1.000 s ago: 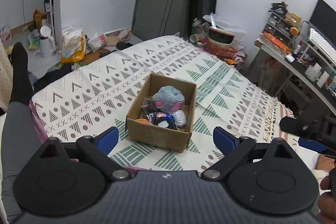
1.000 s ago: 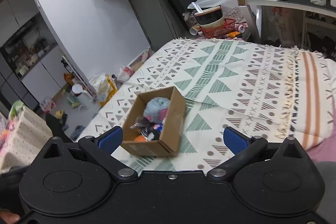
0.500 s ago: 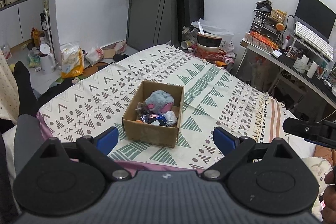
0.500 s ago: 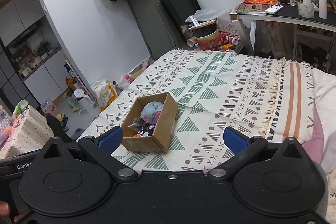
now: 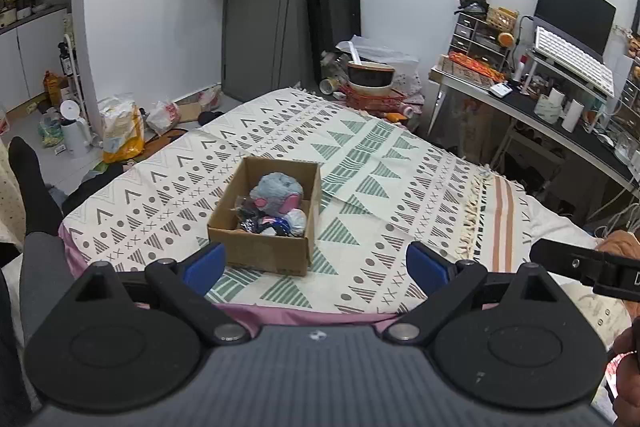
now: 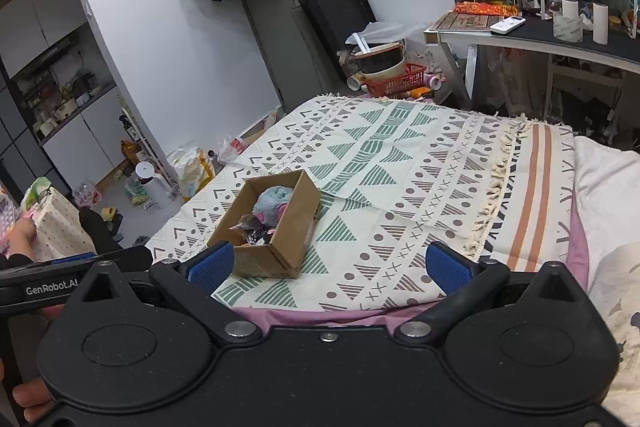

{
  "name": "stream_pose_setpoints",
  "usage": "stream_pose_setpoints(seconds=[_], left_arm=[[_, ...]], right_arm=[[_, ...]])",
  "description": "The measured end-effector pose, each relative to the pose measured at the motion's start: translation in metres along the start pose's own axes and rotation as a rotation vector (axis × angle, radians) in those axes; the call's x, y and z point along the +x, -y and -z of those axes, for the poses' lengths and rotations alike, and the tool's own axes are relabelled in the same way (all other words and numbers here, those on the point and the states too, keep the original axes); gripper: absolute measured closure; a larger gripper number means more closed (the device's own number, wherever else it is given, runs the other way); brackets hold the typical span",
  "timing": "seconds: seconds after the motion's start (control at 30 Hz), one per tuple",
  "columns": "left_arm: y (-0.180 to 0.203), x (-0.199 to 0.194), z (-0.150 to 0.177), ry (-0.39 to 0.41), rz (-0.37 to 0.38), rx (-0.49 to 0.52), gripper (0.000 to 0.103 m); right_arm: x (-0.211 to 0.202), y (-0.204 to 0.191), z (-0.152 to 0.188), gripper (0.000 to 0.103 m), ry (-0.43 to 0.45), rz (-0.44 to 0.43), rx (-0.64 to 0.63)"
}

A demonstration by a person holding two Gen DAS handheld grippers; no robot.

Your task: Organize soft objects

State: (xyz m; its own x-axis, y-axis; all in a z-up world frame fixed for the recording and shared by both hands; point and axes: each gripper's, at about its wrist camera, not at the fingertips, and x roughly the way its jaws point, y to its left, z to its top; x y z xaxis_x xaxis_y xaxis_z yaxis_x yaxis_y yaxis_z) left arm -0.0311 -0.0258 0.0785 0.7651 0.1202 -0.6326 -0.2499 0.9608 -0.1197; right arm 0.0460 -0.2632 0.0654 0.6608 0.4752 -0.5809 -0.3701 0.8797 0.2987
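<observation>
cardboard box (image 5: 264, 223) holds blue plush (image 5: 277, 191); both grippers' fingers spread, empty.

"GenRobot.AI" in white on left gripper (image 6: 52, 291) body, right-wrist view.

Brown box (image 5: 264, 251) on cream, green-triangled blanket (image 5: 384, 163).

Left hand-held gripper (image 5: 316, 267) above near edge of bed, blue fingers (image 5: 204, 263) spread wide, nothing between. Cardboard box (image 5: 266, 217) on patterned blanket (image 5: 400, 163), open top, beyond left finger. Inside box: grey plush toy (image 5: 278, 193) with pink patches at far side, dark small items (image 5: 260, 223) near side. Right hand-held gripper (image 5: 588, 267) partly visible at right edge. Counter (image 5: 560, 119) with keyboard (image 5: 572, 57) at far right.
</observation>
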Motion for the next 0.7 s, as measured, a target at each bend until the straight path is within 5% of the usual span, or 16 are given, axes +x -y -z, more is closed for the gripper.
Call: stream_pose_setpoints(seconds=[0.7], left_arm=[[-0.0029,-0.0083,0.0073,-0.007,-0.005,0.003,0.007]], right_arm=[[-0.0109,-0.0066,0.0022,0.0,0.002,0.018,-0.02]])
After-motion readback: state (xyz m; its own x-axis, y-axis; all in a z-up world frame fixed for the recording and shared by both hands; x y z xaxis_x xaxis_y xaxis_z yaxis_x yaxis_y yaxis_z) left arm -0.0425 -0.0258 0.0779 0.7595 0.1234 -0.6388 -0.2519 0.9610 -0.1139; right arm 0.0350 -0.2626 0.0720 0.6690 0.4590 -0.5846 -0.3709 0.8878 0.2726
